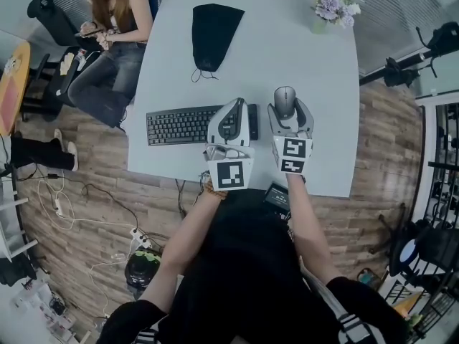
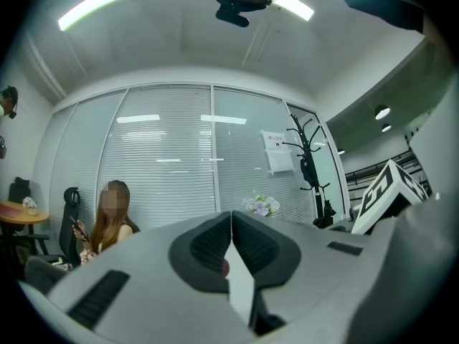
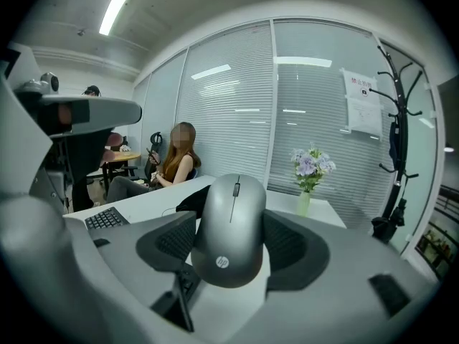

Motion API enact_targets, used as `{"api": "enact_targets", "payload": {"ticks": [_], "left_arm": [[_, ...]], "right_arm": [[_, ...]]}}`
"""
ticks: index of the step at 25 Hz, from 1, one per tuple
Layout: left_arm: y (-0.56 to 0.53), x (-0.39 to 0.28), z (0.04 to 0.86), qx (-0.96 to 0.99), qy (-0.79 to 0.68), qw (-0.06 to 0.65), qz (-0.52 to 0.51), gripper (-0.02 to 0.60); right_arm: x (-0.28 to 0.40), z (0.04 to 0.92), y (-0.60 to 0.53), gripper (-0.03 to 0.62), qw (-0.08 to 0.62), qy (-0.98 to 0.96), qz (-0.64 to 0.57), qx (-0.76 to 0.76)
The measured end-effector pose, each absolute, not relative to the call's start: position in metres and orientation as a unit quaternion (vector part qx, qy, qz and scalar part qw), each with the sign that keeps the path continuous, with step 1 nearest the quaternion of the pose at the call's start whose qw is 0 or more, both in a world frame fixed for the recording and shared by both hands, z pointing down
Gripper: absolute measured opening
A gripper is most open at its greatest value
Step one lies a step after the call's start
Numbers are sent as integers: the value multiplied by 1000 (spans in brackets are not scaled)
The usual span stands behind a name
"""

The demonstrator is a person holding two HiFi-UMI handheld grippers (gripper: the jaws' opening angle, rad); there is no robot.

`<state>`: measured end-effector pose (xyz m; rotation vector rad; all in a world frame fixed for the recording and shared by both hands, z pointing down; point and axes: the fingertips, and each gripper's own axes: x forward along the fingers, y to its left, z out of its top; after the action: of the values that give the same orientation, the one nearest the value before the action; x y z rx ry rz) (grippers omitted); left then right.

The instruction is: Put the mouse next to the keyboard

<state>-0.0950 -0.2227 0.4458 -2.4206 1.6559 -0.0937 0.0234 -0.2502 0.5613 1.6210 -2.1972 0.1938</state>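
The right gripper (image 3: 231, 253) has its jaws spread about a mouse-width apart, and the dark ribbed pads (image 3: 173, 244) press on both flanks of a grey oval computer mouse (image 3: 231, 213), which they clamp with its scroll wheel pointing away from the camera. From the head view that right gripper (image 1: 287, 110) and the mouse (image 1: 285, 100) sit just beyond the right end of the flat black keyboard (image 1: 179, 125), near it but not touching; whether the mouse rests on the white rectangular table (image 1: 323, 84) or hangs just above it cannot be told. The left gripper (image 2: 231, 228) has its jaws pressed fully together, with nothing between them. In the head view the left gripper (image 1: 235, 107) lies over the keyboard's right end; contact with the keys cannot be made out. Beyond the keyboard, farther from the person, a black fabric pouch (image 1: 214, 26) lies on the table.
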Motion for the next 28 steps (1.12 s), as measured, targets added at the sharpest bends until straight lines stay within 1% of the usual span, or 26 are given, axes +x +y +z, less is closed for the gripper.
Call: {"api": "enact_targets", "payload": {"ticks": [28], "left_arm": [[-226, -102, 468, -820, 564, 89, -36, 12]], "right_arm": [[30, 643, -245, 296, 255, -772, 147, 564]]}}
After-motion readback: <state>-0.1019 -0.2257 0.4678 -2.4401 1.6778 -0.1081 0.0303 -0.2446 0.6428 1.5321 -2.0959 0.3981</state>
